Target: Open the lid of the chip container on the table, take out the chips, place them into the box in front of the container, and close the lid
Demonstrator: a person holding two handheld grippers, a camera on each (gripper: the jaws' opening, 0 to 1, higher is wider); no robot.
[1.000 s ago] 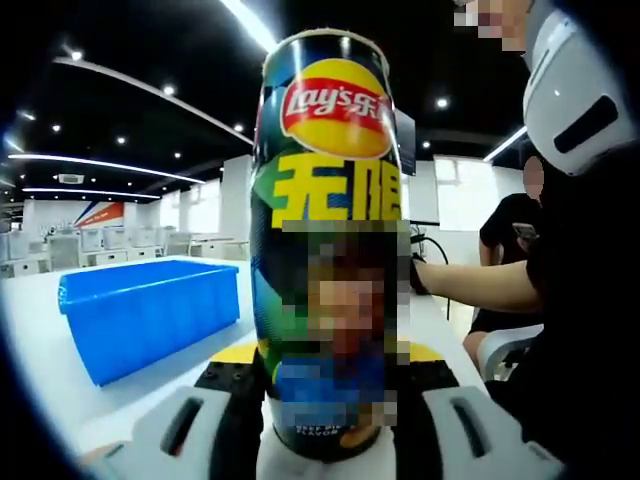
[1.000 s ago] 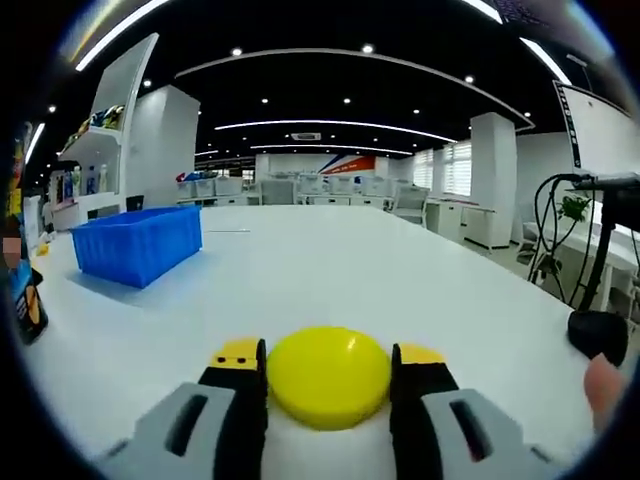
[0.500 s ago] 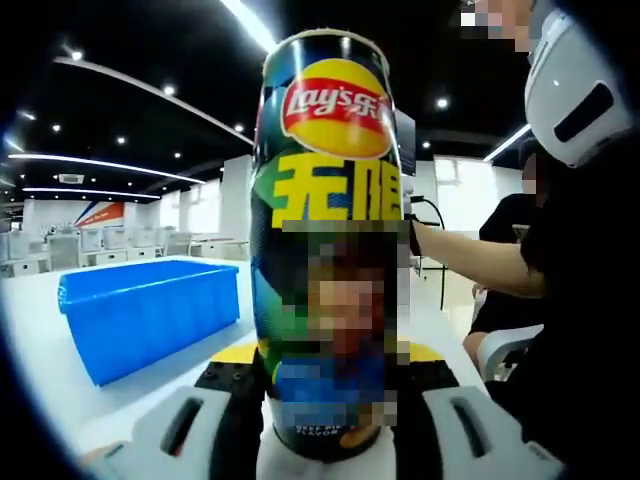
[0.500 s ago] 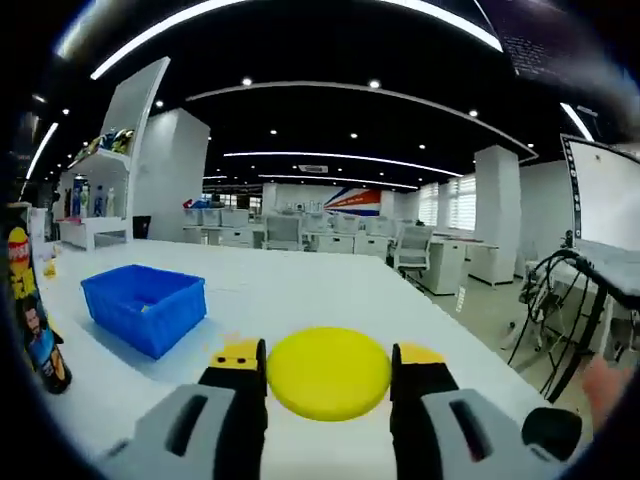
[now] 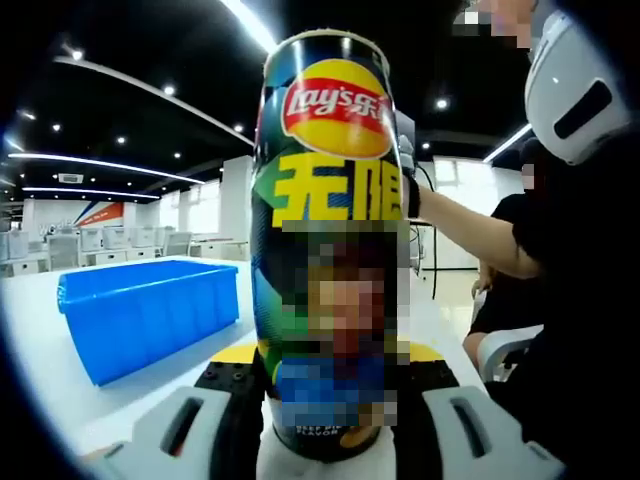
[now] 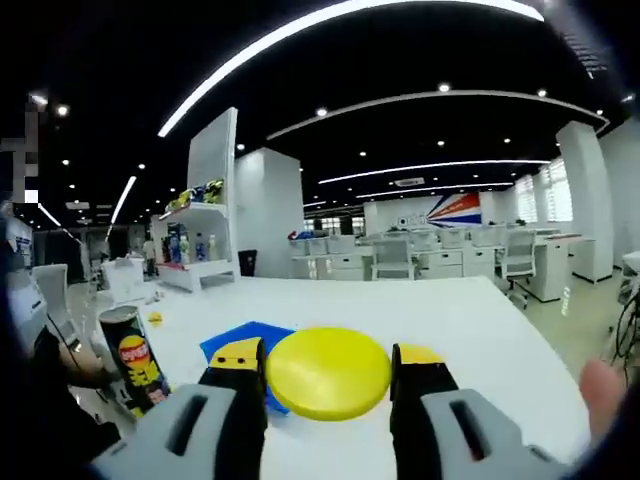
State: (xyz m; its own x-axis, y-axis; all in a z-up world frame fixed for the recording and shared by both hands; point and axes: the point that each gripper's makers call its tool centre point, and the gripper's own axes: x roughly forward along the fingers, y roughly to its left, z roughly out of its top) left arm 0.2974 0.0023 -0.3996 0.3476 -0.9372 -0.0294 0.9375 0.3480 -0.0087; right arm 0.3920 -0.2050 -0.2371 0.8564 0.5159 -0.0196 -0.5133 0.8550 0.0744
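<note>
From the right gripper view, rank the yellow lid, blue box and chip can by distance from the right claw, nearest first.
1. Yellow lid: clamped in the right claw.
2. Blue box: just beyond the lid, slightly left, partly hidden.
3. Chip can: far left, upright on the white table.

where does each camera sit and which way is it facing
Left gripper view: rides on the left gripper, low at table level, facing the chip can clamped upright in its fingers; the person's forearm shows at right.
Right gripper view: rides on the right gripper, raised above the table, looking down across it, holding the yellow lid.
Shared: chip can and blue box.
</note>
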